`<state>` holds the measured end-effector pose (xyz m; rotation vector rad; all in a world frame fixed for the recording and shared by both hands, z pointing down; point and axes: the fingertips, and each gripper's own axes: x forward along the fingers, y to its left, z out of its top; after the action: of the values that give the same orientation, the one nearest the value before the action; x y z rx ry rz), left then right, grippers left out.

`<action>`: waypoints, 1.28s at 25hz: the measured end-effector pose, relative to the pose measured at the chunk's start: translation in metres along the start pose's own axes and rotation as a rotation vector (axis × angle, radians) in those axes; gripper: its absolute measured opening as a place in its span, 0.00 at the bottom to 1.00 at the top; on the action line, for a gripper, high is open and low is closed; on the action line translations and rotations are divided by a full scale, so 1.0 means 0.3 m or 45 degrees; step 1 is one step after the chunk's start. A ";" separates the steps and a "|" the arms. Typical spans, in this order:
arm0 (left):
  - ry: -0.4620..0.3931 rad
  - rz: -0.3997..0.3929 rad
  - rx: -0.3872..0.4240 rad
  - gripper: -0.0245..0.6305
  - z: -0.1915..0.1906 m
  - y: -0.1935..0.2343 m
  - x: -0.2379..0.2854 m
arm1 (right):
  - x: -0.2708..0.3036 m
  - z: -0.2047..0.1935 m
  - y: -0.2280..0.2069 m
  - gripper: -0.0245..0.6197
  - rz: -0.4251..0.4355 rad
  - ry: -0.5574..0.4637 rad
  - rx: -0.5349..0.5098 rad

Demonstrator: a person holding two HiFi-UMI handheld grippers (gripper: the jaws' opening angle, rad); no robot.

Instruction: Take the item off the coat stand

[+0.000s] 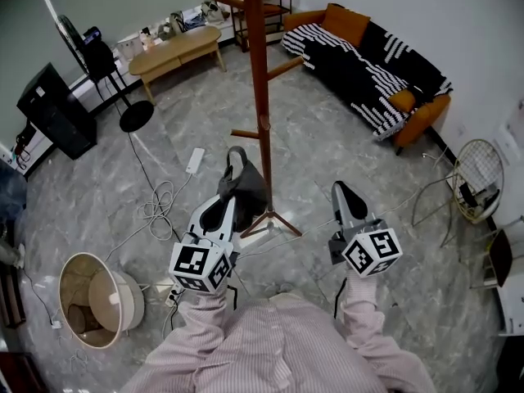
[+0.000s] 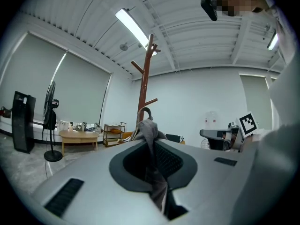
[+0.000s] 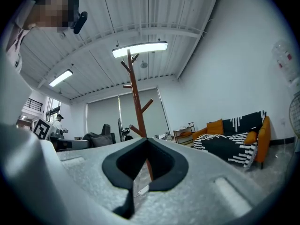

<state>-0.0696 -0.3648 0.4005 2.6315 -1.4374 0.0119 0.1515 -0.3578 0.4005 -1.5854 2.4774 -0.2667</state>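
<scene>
A brown wooden coat stand (image 1: pixel 260 80) rises from the marble floor in front of me, and it also shows in the left gripper view (image 2: pixel 144 86) and the right gripper view (image 3: pixel 136 102). My left gripper (image 1: pixel 236 180) is shut on a grey cloth item (image 1: pixel 248 188) with a dark loop on top, held just left of the pole and below a low peg (image 1: pixel 246 133). In the left gripper view the grey cloth (image 2: pixel 150 131) runs between the jaws of that gripper (image 2: pixel 152 146). My right gripper (image 1: pixel 344 191) is shut and empty to the right of the stand's base; its jaws (image 3: pixel 146 142) hold nothing.
White cables and a power strip (image 1: pixel 195 160) lie on the floor to the left. A wicker basket (image 1: pixel 92 300) sits near left, with a black speaker (image 1: pixel 51 109) and a fan stand (image 1: pixel 135 115) beyond. A striped sofa (image 1: pixel 372 64), a wooden table (image 1: pixel 176 49) and a wire chair (image 1: pixel 475 170) ring the room.
</scene>
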 end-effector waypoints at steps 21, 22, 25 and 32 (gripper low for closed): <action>0.023 0.061 0.016 0.06 -0.071 -0.024 -0.007 | 0.011 0.018 -0.061 0.05 0.056 0.009 -0.009; 0.024 0.062 0.016 0.06 -0.071 -0.024 -0.007 | 0.011 0.019 -0.061 0.05 0.054 0.008 -0.009; 0.029 0.065 0.017 0.06 -0.074 -0.024 -0.009 | 0.008 0.015 -0.065 0.05 0.049 0.008 -0.011; 0.034 0.074 0.025 0.06 -0.074 -0.013 -0.018 | -0.005 0.014 -0.079 0.05 0.020 0.002 -0.020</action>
<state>-0.0679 -0.3554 0.4217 2.5945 -1.5119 0.0674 0.1739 -0.3664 0.4025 -1.5713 2.4982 -0.2466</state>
